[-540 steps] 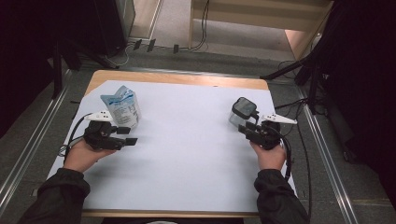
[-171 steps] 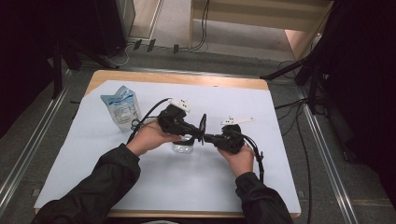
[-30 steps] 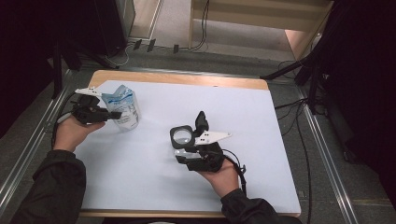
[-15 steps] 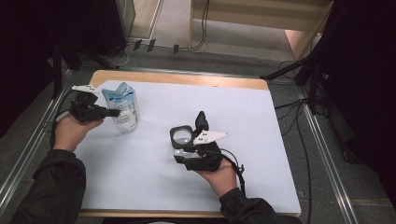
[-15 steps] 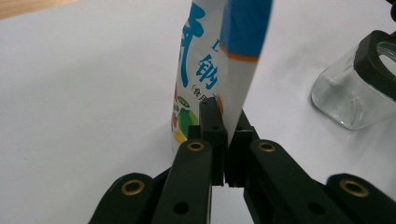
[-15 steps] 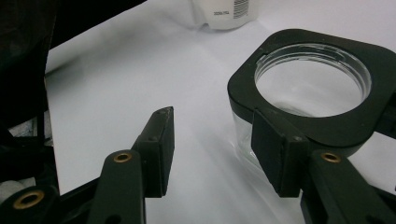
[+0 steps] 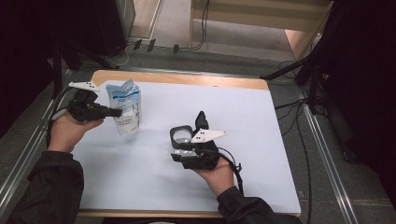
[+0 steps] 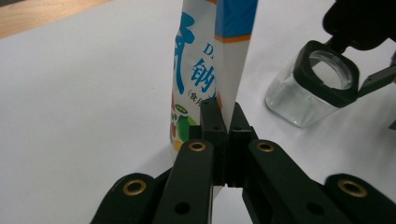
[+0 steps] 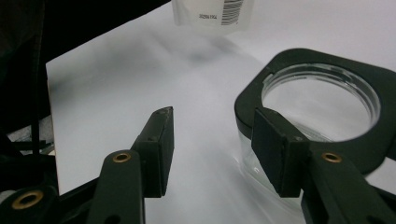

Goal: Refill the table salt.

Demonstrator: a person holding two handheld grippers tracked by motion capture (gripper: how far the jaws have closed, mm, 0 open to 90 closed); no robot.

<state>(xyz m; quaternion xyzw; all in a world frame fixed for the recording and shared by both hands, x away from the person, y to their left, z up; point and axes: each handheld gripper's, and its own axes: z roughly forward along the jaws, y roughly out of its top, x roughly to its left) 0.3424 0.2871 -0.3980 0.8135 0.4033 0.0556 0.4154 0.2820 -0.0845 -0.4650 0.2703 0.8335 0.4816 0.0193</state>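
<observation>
White sheeting (image 7: 261, 140) covered a wooden table top (image 7: 187, 77) on a grey floor strewn with cables. Left gripper (image 7: 112, 112) had its jaws fully closed, pinching the side seam of a white and blue printed pouch (image 7: 125, 106) near the table's far left corner. Pouch hung upright, top edge sealed; contents could not be told. Right gripper (image 7: 187, 135), near table centre, stood partly open around a clear square glass jar (image 7: 182, 139) with a black collar: one pad lay against the collar's outer side, the other stood clear of it, so no firm grip was confirmed. Jar was open-mouthed and looked empty.

Left gripper view showed the pouch's blue lettering (image 8: 201, 70) and the jar (image 8: 317, 88) beyond it. Right gripper view showed a barcode (image 9: 232, 11) on the pouch's lower edge and the jar's round mouth (image 9: 322, 100).
</observation>
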